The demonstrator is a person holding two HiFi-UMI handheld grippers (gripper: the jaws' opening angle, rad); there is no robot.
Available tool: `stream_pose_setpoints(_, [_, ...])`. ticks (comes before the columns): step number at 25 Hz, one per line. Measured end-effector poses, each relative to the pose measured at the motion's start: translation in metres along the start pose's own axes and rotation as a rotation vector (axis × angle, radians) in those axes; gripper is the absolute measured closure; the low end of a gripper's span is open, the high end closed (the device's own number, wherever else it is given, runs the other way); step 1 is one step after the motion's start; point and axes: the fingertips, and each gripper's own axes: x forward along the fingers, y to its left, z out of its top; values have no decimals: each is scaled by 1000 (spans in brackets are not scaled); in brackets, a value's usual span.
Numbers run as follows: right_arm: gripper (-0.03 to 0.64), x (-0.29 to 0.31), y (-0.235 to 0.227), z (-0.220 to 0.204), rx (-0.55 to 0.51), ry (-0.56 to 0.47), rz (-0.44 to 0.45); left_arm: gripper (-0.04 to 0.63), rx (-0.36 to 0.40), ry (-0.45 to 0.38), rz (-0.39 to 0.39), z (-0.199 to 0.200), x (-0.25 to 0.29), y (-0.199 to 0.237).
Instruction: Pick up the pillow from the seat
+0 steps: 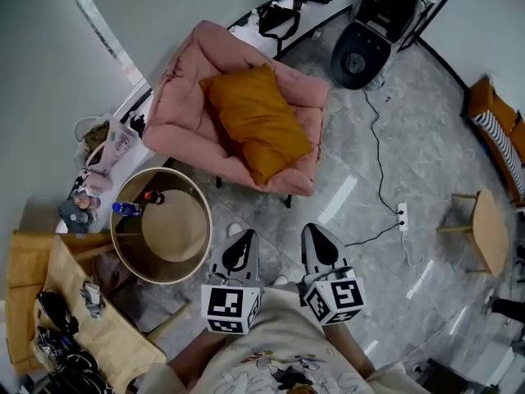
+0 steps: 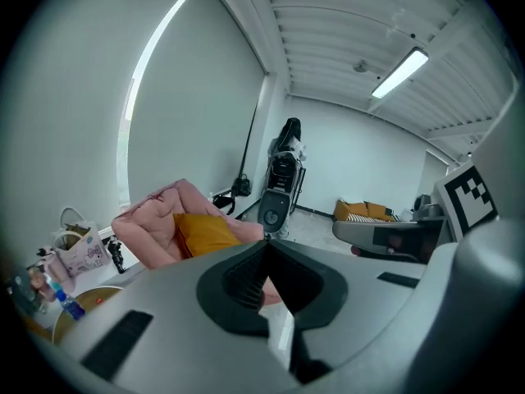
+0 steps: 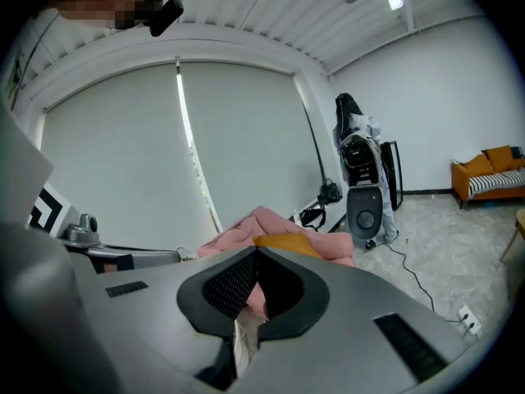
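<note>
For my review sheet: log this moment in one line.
stage: pre-grasp | pillow: on pink armchair seat, untouched | left gripper: shut, empty | right gripper: shut, empty

I am seeing bright, even light from the ceiling lamp [image 2: 399, 74]; the floor [image 1: 340, 199] is glinting, and edges are bending.

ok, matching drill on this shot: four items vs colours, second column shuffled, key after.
Items
1. pillow
2. armchair
3. round table
4. power strip

Colours
A. pink
B. white
C. mustard orange
D. tan

Pairs: 1-C, 2-A, 3-D, 4-B
</note>
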Motion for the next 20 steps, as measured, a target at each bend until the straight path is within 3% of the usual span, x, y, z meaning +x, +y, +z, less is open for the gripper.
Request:
stream_pose_setpoints(3, [598, 22, -1, 14, 8, -4, -25, 591, -9, -1, -71, 16, 16, 11])
stream_pose_setpoints(6, [598, 43, -2, 25, 9, -5, -44, 591, 15, -41, -54, 36, 29, 31])
stream_pose_setpoints(12, [598, 100, 34, 34, -14, 35, 36, 591, 96, -42, -113, 57, 48, 69])
stream_pose_setpoints(20, [598, 151, 78, 39, -34, 73, 80, 591, 59, -41, -112, 67, 58, 126])
